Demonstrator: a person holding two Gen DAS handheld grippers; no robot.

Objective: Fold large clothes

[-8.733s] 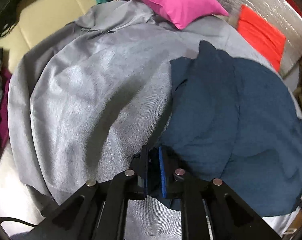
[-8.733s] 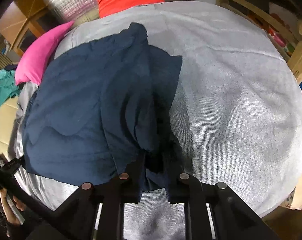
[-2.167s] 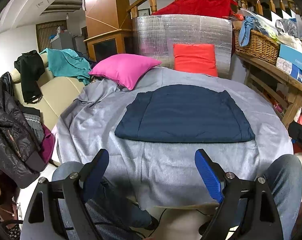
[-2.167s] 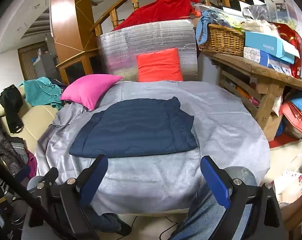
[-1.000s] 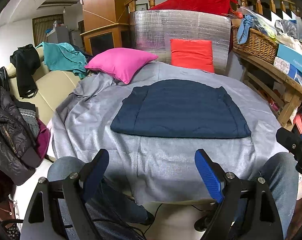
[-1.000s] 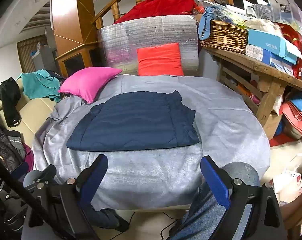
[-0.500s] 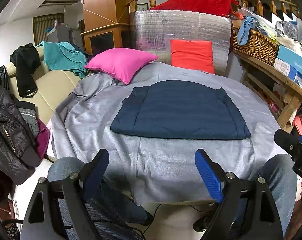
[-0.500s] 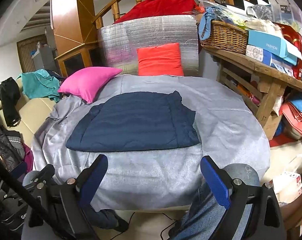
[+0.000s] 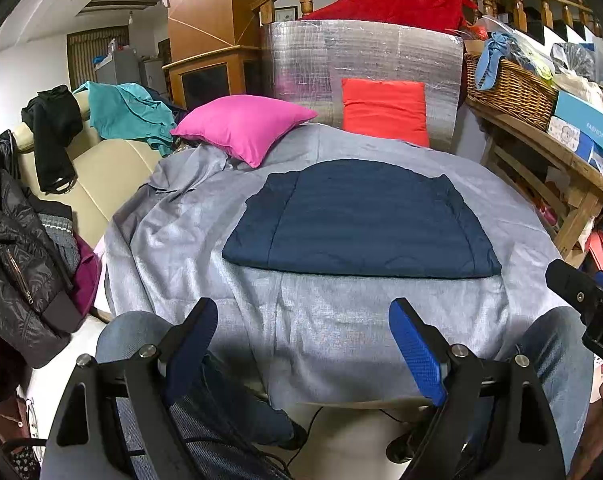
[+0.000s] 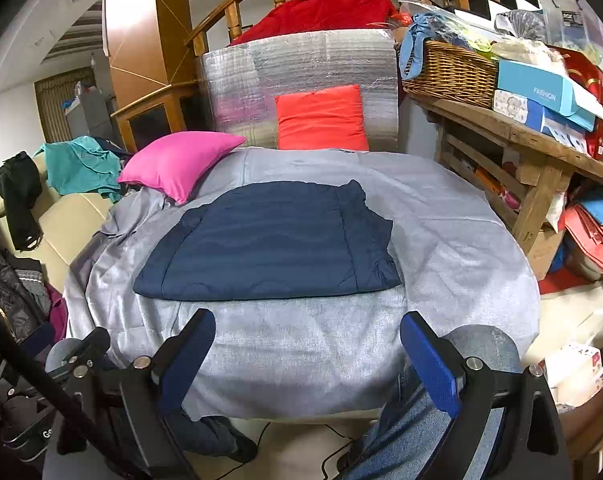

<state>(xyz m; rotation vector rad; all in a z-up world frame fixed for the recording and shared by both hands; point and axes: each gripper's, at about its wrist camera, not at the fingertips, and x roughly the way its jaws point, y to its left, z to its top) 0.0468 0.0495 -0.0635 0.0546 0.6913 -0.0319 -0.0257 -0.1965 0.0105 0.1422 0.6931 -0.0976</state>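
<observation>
On the grey-covered bench (image 9: 341, 320) the navy jacket (image 9: 361, 224) lies folded flat; both tools, left (image 9: 301, 344) and right (image 10: 309, 356), hang spread and empty, so the fold looks done, with only a tidy or set-aside left.

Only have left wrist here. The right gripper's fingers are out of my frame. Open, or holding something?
Observer: The right gripper is open, with its blue pads wide apart and nothing between them.
Operator: How does the right edge of the folded navy quilted garment look?
Observer: In the right wrist view the folded navy quilted garment shows several stacked layers along that edge, lying flat on the grey cloth.
Operator: Anything on the floor to the right of the table?
Observer: A white bag with handles stands on the floor there, clear of the grey cloth.
</observation>
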